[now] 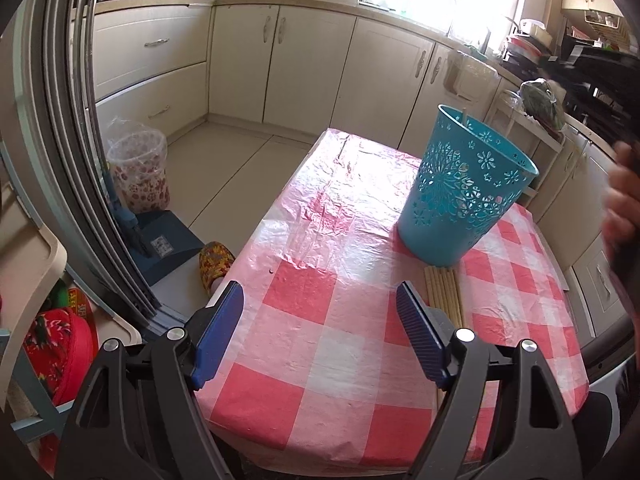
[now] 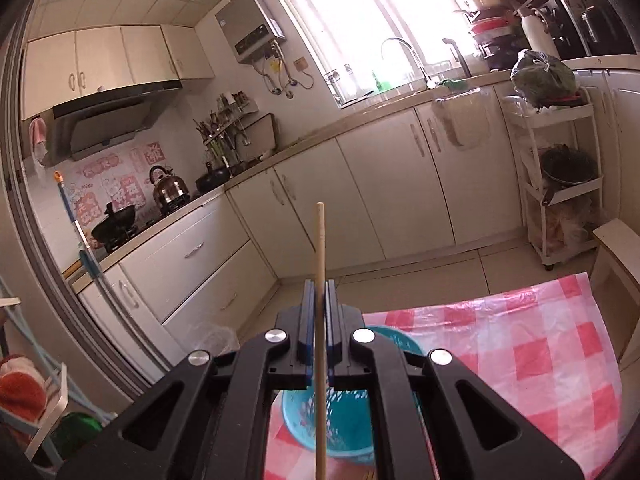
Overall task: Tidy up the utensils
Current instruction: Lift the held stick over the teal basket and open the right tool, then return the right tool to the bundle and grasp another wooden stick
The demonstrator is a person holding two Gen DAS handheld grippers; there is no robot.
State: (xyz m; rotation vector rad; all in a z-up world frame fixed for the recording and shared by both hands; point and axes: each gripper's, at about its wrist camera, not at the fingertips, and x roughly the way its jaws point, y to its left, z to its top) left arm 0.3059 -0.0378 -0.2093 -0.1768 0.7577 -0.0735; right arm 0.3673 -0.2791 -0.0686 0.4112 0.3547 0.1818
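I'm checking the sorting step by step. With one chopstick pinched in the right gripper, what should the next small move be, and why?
Probably lower the right gripper so the chopstick drops into the blue basket. The stick is clamped upright, with the basket's open mouth right beneath it; more chopsticks wait on the table.

Window (image 2: pixel 360 20) glare, fisheye edges — blurred hand (image 1: pixel 622 200)

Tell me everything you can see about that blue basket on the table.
The blue basket is a round plastic bin, wider at its rim, its wall pierced with flower-shaped cutouts. It stands upright on the pink checked tablecloth. One pale stick tip shows above its far rim. A row of wooden chopsticks lies at its base.
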